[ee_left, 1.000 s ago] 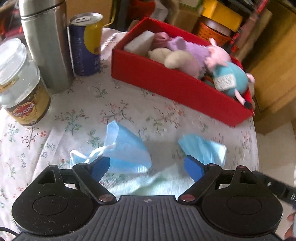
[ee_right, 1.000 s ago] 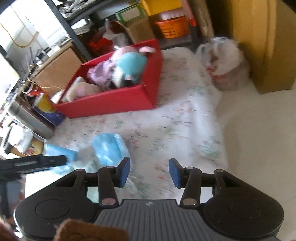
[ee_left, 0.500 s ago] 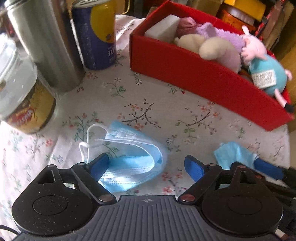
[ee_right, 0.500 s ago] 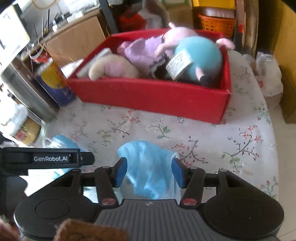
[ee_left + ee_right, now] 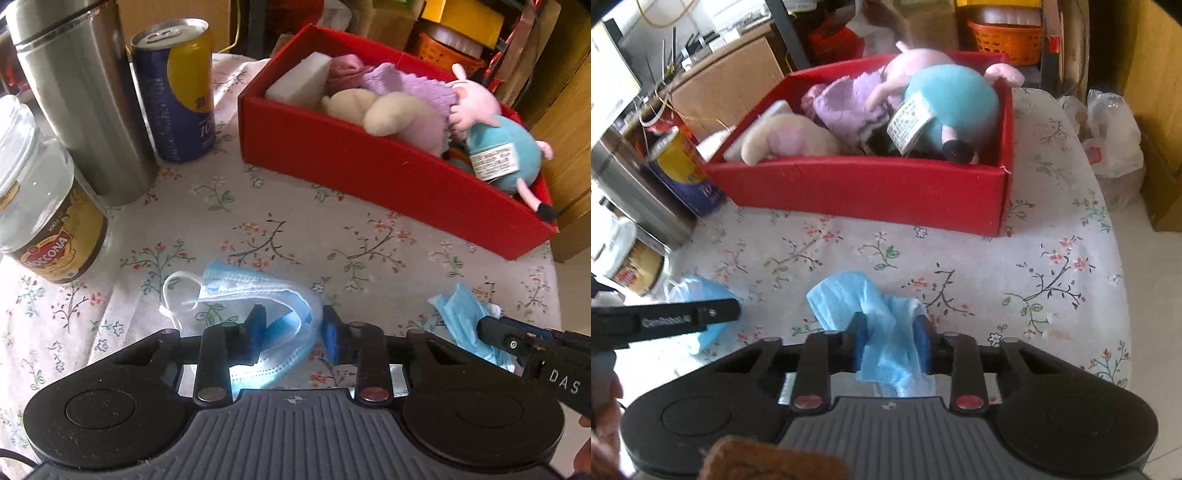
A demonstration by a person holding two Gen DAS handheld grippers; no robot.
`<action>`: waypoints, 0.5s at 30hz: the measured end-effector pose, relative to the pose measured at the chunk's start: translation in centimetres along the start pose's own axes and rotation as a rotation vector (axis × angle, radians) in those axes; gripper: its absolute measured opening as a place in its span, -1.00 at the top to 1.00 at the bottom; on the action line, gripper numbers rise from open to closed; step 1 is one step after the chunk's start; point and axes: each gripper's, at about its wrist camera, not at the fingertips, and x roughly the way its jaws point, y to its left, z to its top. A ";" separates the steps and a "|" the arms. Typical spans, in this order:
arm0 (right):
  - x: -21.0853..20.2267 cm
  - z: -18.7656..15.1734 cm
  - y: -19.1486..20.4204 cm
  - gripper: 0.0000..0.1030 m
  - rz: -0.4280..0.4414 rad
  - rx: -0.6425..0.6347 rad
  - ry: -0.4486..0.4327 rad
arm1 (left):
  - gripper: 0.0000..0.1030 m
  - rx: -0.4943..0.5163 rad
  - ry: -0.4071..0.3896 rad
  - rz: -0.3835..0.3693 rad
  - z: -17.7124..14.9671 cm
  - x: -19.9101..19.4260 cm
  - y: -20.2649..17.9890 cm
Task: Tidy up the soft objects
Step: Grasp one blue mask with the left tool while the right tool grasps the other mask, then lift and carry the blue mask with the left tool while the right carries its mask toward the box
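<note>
A blue face mask (image 5: 236,288) lies on the flowered tablecloth (image 5: 280,206). My left gripper (image 5: 293,330) is closing, and its pads pinch the mask's folded right end. A second, crumpled blue mask (image 5: 849,295) sits near the table's right side, with my right gripper (image 5: 891,334) shut on its lower part. Each wrist view catches the other gripper from the side: the right gripper (image 5: 491,328) and the left gripper (image 5: 731,306). Behind both stands the red box (image 5: 369,173), which holds a white sponge (image 5: 299,81), a cream plush and a pig plush (image 5: 498,147).
At the left stand a steel flask (image 5: 81,96), a blue and yellow can (image 5: 177,96) and a glass coffee jar (image 5: 40,206). The table's rounded edge (image 5: 1119,295) drops to the floor at the right, where a plastic bag (image 5: 1108,140) lies.
My left jaws have drawn in from wide apart onto the face mask. My right gripper has moved over the crumpled mask and shut on it.
</note>
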 end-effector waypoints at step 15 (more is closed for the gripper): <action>-1.6 0.7 -1.2 1.00 0.073 0.086 -0.028 | 0.52 -0.054 -0.063 -0.096 1.2 -3.1 0.6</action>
